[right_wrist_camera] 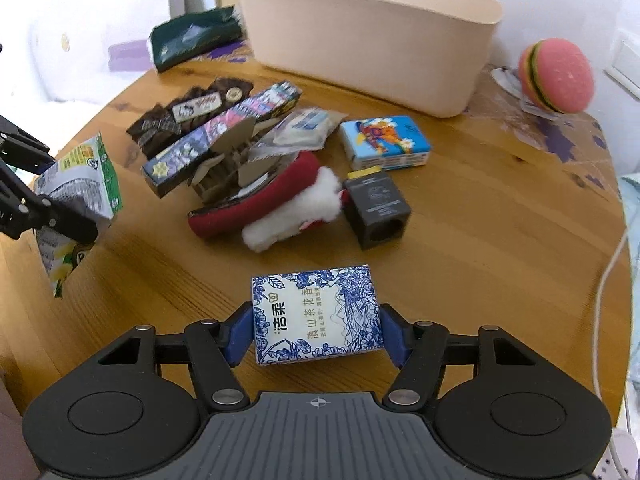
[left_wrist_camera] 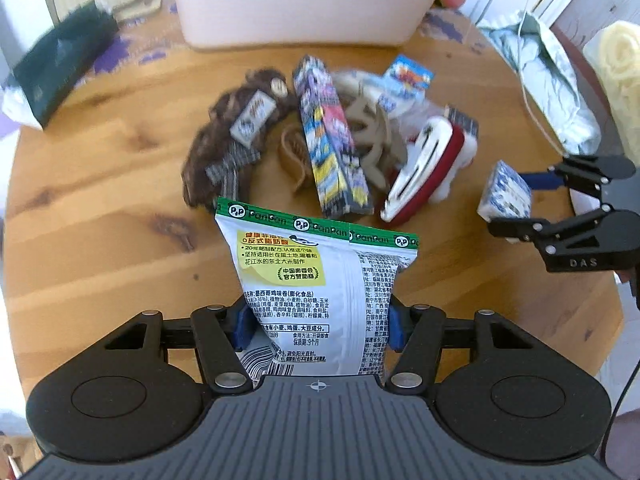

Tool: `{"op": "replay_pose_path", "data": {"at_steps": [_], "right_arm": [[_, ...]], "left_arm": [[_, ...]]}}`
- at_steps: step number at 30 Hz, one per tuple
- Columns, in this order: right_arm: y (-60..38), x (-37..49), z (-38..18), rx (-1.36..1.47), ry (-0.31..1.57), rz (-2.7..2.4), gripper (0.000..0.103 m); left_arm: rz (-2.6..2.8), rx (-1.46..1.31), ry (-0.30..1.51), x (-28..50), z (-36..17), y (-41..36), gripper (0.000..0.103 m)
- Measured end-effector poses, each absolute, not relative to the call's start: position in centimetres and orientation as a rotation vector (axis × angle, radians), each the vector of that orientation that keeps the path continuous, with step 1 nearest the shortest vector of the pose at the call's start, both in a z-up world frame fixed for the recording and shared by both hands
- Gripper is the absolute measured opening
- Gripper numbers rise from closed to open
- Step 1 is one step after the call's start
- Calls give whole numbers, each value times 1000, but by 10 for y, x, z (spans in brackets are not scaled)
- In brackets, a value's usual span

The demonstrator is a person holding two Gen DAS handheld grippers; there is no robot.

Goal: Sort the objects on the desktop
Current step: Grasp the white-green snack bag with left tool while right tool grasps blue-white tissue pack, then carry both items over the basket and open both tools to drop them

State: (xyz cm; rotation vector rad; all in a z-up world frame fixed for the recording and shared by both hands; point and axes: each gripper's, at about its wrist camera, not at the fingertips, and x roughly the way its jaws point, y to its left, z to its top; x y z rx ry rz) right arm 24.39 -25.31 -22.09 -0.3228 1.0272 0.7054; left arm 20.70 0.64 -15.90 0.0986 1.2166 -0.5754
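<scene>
Transport step underway — I'm gripping the snack bag [left_wrist_camera: 316, 292] in the left gripper [left_wrist_camera: 316, 324] and the tissue pack [right_wrist_camera: 318, 316] in the right gripper [right_wrist_camera: 318, 336], both lifted above the table [right_wrist_camera: 500, 240]; next I'm carrying them to the beige bin [right_wrist_camera: 368, 36].

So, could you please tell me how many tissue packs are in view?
3: the blue-and-white tissue pack in the right tongs, the cartoon tissue pack near the beige bin, and a white wrapped pack in the pile; others may be hidden.
</scene>
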Motion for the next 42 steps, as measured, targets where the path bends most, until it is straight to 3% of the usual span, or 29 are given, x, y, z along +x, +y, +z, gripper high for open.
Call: {"op": "replay_pose_path", "data": {"at_steps": [24, 42], "right_arm": [[-253, 292, -116, -249, 742, 650, 63], [-228, 363, -89, -221, 637, 621, 63]], "left_arm": [[-546, 138, 942, 263, -91, 15, 61], [-556, 119, 796, 351, -47, -27, 61]]}}
